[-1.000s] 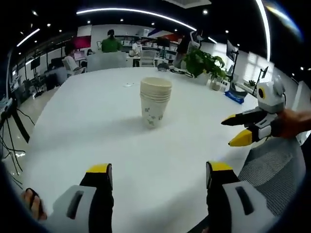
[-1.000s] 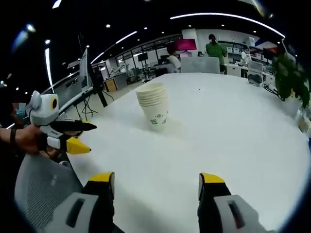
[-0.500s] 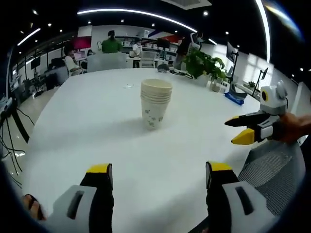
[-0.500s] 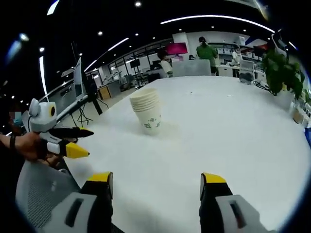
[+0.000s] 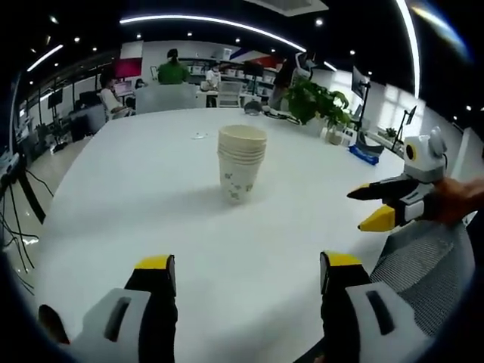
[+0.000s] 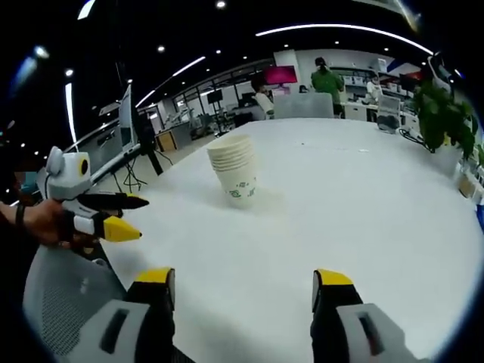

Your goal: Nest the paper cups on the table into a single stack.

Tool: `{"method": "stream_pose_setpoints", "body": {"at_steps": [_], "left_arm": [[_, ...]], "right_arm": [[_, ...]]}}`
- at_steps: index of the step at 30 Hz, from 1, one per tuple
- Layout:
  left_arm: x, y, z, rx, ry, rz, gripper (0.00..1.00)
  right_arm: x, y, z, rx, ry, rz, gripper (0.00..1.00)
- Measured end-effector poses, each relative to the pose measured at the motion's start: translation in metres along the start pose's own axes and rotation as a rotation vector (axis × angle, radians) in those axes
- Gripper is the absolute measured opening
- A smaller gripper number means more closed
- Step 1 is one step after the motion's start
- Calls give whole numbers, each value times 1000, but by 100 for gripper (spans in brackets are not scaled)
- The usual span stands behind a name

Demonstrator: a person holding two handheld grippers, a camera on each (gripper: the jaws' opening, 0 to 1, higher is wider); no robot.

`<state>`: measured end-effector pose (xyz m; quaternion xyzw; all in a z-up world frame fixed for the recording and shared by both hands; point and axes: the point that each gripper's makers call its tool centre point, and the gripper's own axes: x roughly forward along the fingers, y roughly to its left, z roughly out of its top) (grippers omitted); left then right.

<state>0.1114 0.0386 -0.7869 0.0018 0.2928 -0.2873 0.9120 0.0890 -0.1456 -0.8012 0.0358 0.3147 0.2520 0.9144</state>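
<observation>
Your left gripper [image 5: 240, 274] and right gripper [image 6: 243, 287] match: grey moulded bodies with a dark slot on each side, black fingers [image 5: 153, 287] capped with yellow tips. Side-on, the left gripper shows a white-grey housing, one black finger over one yellow-tipped finger. A dark band sits on your left wrist [image 6: 18, 214].

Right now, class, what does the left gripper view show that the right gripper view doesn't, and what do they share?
Left gripper view: the right gripper at the right edge, fingers apart. Right gripper view: the left gripper at the left edge, also open. Shared: the stack of paper cups upright on the white table, and a potted plant beyond it.
</observation>
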Motion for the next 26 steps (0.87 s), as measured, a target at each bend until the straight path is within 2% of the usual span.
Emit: {"method": "stream_pose_setpoints", "body": {"at_steps": [8, 26], "left_arm": [[0, 1, 0, -6, 0, 1, 76], [0, 1, -1, -8, 3, 0, 76]], "right_arm": [[-2, 6, 0, 0, 3, 2, 75], [0, 5, 0, 5, 10, 11, 74]]}}
